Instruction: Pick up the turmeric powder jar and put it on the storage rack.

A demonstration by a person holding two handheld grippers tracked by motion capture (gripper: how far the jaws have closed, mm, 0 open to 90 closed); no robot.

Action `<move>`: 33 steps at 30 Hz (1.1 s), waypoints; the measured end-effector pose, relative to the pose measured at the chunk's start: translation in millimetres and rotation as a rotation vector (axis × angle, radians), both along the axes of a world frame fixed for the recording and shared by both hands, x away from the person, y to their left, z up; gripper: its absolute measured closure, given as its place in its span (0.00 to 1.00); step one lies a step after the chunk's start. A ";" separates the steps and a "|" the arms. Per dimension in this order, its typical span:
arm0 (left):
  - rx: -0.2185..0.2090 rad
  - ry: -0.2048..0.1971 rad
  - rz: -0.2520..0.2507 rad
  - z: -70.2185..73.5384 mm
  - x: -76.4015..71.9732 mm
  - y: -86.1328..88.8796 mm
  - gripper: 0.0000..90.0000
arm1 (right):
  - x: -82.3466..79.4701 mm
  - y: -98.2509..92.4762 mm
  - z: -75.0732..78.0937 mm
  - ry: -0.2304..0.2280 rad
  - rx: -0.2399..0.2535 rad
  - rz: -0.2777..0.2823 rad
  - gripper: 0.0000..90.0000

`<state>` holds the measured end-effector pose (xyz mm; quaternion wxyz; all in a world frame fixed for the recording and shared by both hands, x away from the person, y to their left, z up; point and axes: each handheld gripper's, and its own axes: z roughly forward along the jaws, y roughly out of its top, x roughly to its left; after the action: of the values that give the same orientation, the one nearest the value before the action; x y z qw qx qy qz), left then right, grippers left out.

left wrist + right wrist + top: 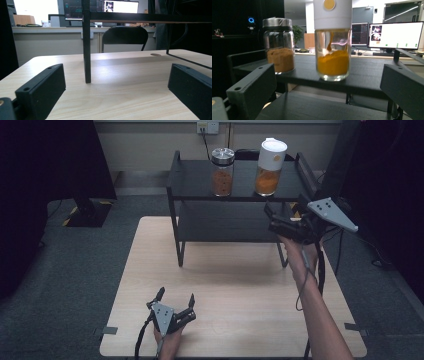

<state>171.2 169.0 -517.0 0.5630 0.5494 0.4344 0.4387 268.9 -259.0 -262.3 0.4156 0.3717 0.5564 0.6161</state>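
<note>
On the top shelf of a black two-tier rack [200, 182] at the far side of the pale wooden desk [235, 290] stand two glass jars, near each other but apart. One is a white-lidded jar [270, 167] partly filled with yellow-orange powder; the other is a metal-lidded jar [222, 171] of brownish powder. The right claw [272, 217] is raised at the rack's right front corner, level with the shelves, facing the white-lidded jar; its jaws are spread wide and hold nothing. The left claw [175, 299] rests low on the desk's near edge, jaws wide apart and empty, facing a rack leg [86, 50].
</note>
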 end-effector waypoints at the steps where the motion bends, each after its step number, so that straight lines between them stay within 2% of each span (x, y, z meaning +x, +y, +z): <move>1: 0.000 0.000 0.000 0.0 0.0 0.0 0.01 | -3.8 1.3 -3.0 0.009 0.012 0.001 0.00; 12: 0.001 0.000 0.000 0.0 0.0 -0.1 0.01 | -31.8 -2.7 -39.3 -0.012 0.008 0.002 0.00; 17: 0.001 0.000 0.001 0.1 0.0 -0.2 0.01 | -41.1 -4.0 -57.8 -0.021 -0.001 0.001 0.00; 24: 0.001 0.000 0.001 0.0 -0.1 -0.2 0.01 | -51.5 -6.3 -85.0 -0.016 0.016 -0.002 0.00; 30: 0.002 0.000 -0.001 0.0 0.0 0.2 0.01 | -64.2 0.6 -118.9 0.009 -0.016 -0.011 0.00; 33: 0.002 0.000 0.000 0.1 0.0 0.0 0.01 | -69.7 4.7 -135.7 0.025 -0.060 -0.008 0.00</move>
<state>171.1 169.0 -516.9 0.5625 0.5501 0.4339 0.4390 199.2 -254.3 -398.0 0.4220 0.3690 0.5783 0.5927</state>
